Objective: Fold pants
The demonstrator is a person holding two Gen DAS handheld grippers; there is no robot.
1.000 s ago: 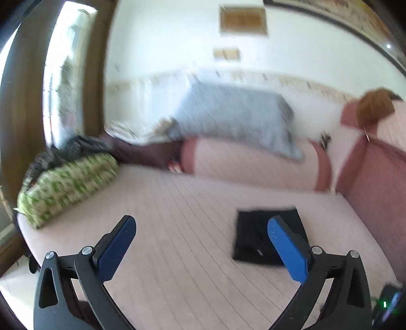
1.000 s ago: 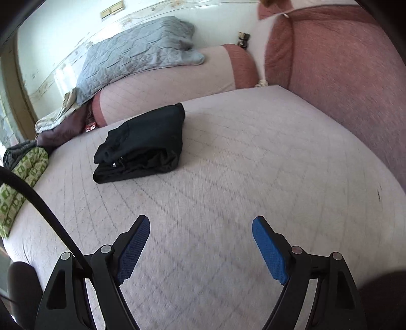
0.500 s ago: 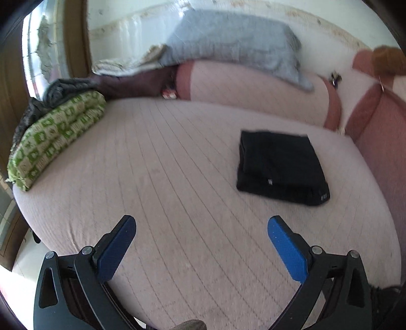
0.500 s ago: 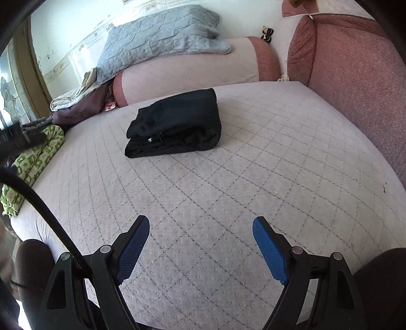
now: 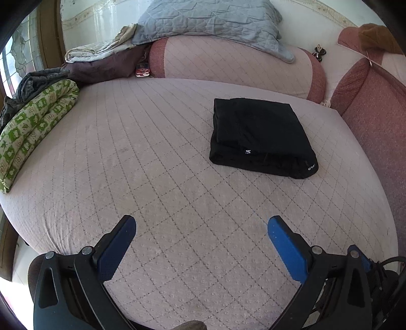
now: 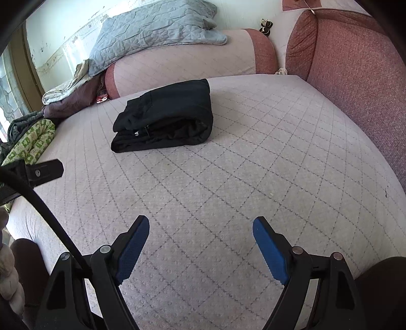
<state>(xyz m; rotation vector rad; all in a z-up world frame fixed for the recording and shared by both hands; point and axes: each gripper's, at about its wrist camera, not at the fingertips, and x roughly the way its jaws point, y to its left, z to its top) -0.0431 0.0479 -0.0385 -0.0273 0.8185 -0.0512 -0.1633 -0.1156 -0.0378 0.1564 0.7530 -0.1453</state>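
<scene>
Black pants (image 5: 261,134) lie folded into a compact rectangle on the pink quilted bed (image 5: 152,165), toward its far right; they also show in the right wrist view (image 6: 167,116). My left gripper (image 5: 201,228) is open and empty, above the near part of the bed, well short of the pants. My right gripper (image 6: 200,228) is open and empty, also above the near part of the bed and clear of the pants. Part of the left gripper (image 6: 43,172) shows at the left edge of the right wrist view.
A green patterned folded blanket (image 5: 33,127) lies at the bed's left edge. A pink bolster (image 5: 233,68) with a grey quilt (image 5: 210,22) on it runs along the back. A red-pink padded side (image 5: 375,121) rises on the right.
Both grippers have pulled back and tilted down over the bed. The pants now sit farther from both, unmoved on the bed. Both grippers stayed open.
</scene>
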